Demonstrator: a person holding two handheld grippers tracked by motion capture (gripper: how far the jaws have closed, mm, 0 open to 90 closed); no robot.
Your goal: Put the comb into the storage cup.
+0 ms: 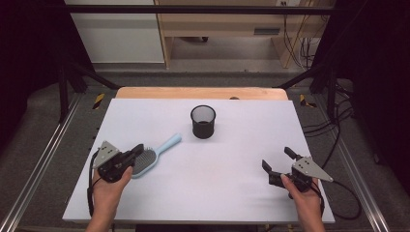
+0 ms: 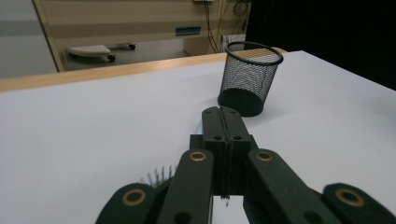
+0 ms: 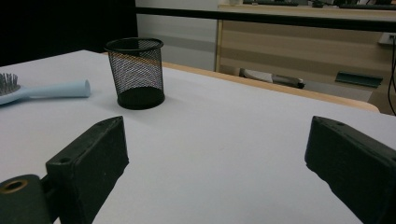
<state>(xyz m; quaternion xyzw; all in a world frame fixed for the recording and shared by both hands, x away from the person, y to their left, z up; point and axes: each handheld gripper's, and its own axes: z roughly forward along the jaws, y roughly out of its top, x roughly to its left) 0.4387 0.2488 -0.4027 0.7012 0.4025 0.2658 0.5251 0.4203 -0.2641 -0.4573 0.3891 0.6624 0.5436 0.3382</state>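
Pale blue plastic hairbrush (image 1: 153, 155) lies flat, bristles up, head just under the shut left jaws, handle angling beyond them.

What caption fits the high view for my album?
Shut left gripper over a blue hairbrush, near a mesh cup.

**Where things lie on the table**

The cup (image 1: 203, 122) stands upright near the middle of the table (image 1: 232, 169), toward its far edge. The brush (image 1: 153, 156) lies flat to the left of the cup and nearer to the person, its handle toward the cup, apart from it.
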